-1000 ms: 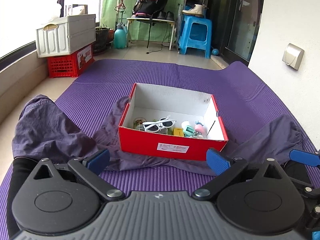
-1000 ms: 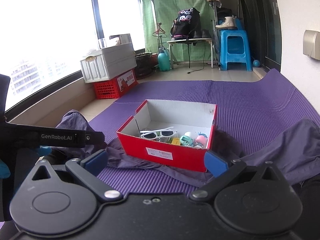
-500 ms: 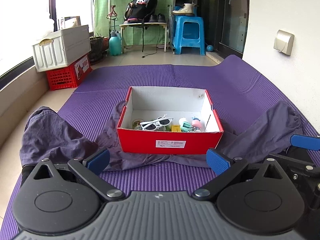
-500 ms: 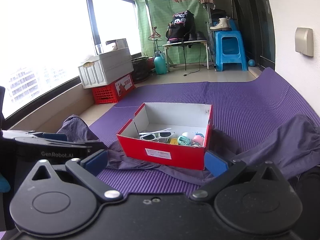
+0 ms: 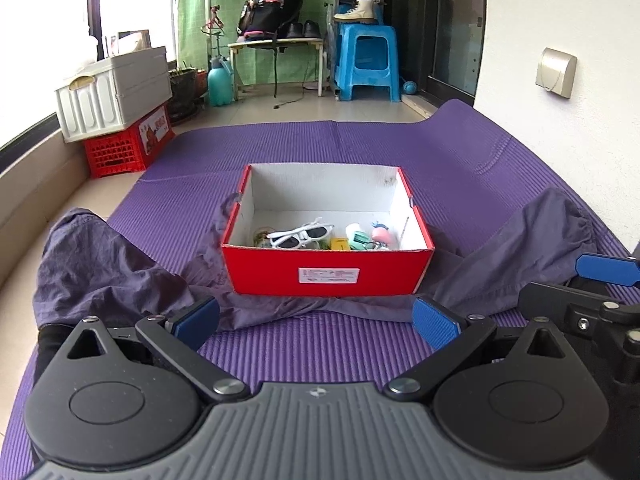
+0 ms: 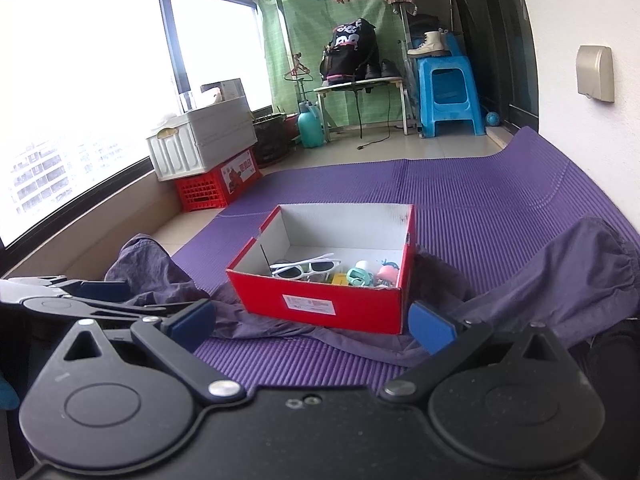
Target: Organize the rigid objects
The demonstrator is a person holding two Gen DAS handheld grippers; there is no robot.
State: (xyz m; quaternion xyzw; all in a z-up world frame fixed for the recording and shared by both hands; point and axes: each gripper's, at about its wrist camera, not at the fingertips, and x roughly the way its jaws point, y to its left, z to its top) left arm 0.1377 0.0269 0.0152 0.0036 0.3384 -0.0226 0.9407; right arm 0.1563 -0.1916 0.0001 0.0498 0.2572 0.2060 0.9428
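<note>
A red cardboard box (image 5: 328,276) (image 6: 320,302) with a white inside stands on a purple cloth on the mat. In it lie white sunglasses (image 5: 302,235) (image 6: 308,268), a yellow piece (image 5: 339,244), a mint-green item (image 5: 358,238) (image 6: 357,276) and a pink toy (image 5: 382,235) (image 6: 387,271). My left gripper (image 5: 316,322) is open and empty, close in front of the box. My right gripper (image 6: 310,322) is open and empty, in front of the box and to its right side. Each gripper shows at the edge of the other's view.
A purple mat (image 5: 360,148) covers the floor; the crumpled purple cloth (image 5: 100,264) spreads to both sides of the box. A white crate (image 5: 116,92) on a red crate (image 5: 128,144) stands at far left. A blue stool (image 5: 366,62), a small table and a white wall are behind.
Both grippers have pulled back and risen a little, so the box looks smaller and more centred. Both stay open and empty. The box's contents have not moved.
</note>
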